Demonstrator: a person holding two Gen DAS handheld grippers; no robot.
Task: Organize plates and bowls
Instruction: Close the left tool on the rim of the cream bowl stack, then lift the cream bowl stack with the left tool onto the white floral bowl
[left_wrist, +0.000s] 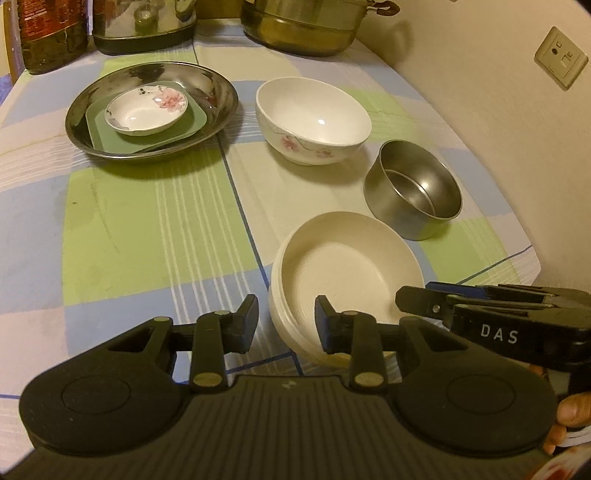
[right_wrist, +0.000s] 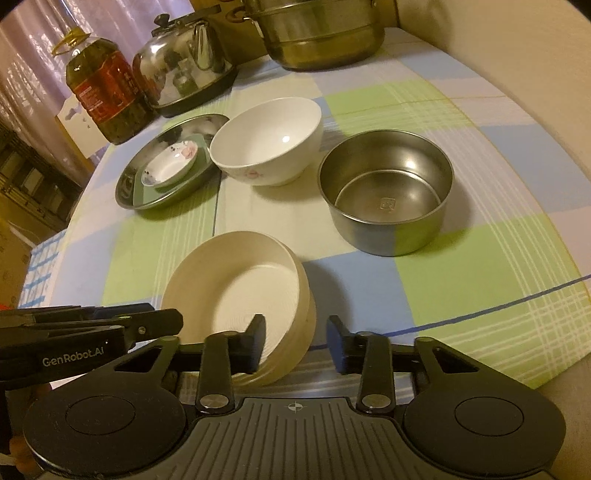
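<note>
Left wrist view: both grippers, left gripper (left_wrist: 286, 325) and right gripper (right_wrist: 297, 341), straddle the cream bowl (left_wrist: 343, 273) wall, jaws part-open, not visibly clamped; uneven closing could tip it.

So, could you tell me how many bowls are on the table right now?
3: a cream bowl nearest, straddled by both grippers; a white flowered bowl behind it; a steel bowl to the right. None seems hidden.

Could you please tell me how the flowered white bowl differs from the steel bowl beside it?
The flowered white bowl is glossy ceramic with pink blossoms; the steel bowl is plain grey metal. The flowered white bowl curves down to a narrow foot; the steel bowl has nearly straight walls and a flat, stamped bottom. Both stand upright and empty on the checked tablecloth.
</note>
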